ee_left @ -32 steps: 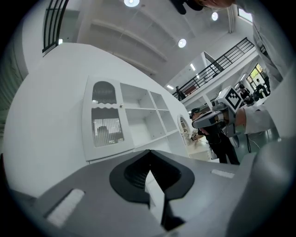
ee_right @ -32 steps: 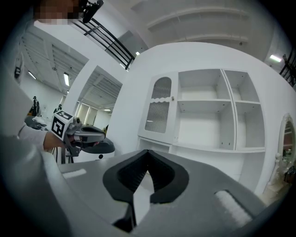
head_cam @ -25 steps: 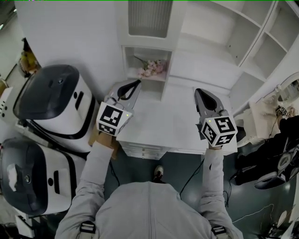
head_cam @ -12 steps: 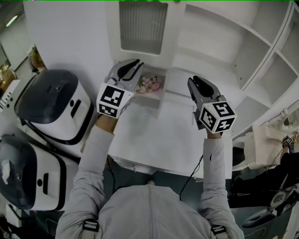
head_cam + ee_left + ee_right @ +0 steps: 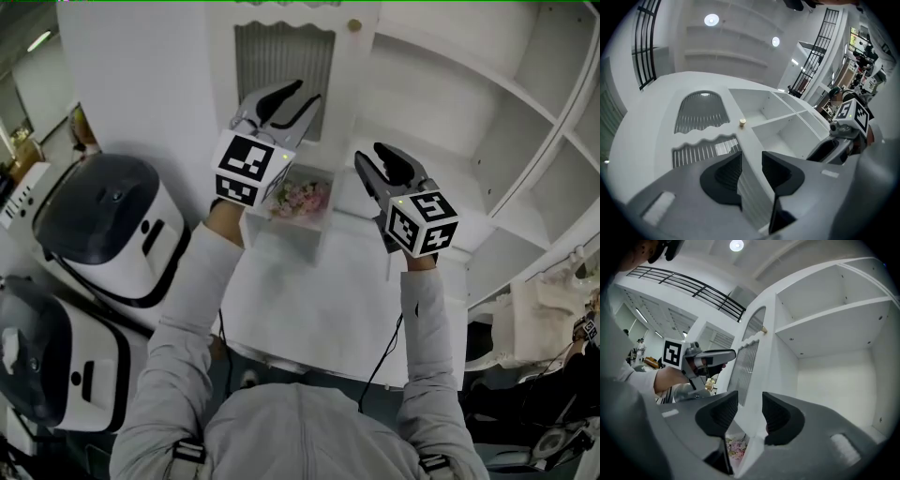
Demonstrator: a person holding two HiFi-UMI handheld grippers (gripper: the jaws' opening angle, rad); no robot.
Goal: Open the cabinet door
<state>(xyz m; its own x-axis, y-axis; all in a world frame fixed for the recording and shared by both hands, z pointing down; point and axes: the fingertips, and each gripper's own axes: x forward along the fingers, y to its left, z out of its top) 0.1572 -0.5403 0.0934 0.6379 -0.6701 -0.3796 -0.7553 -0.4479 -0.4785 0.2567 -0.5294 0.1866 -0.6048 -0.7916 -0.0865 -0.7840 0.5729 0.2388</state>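
Currently: door [image 5: 281, 61], slatted, shut, far centre; knob [image 5: 354, 25] at its upper right. Left gripper [image 5: 298, 96], jaws just opened, spread, nothing between, in front of the door. Right gripper [image 5: 382, 157], likewise just spread and empty, beside it to the right. Flowers [image 5: 300, 198] below the door.

The left gripper [image 5: 302, 94] is higher now. It was down beside the pink flowers [image 5: 302, 199]. Now it is up in front of the cabinet door [image 5: 281, 56] with the thin slats. The right gripper [image 5: 372, 155] has come up from over the white counter [image 5: 309, 291] and is just right of the flowers. Both sets of jaws were shut and have just been opening, with nothing between them. The door's small round knob [image 5: 354, 25] now shows at the top.
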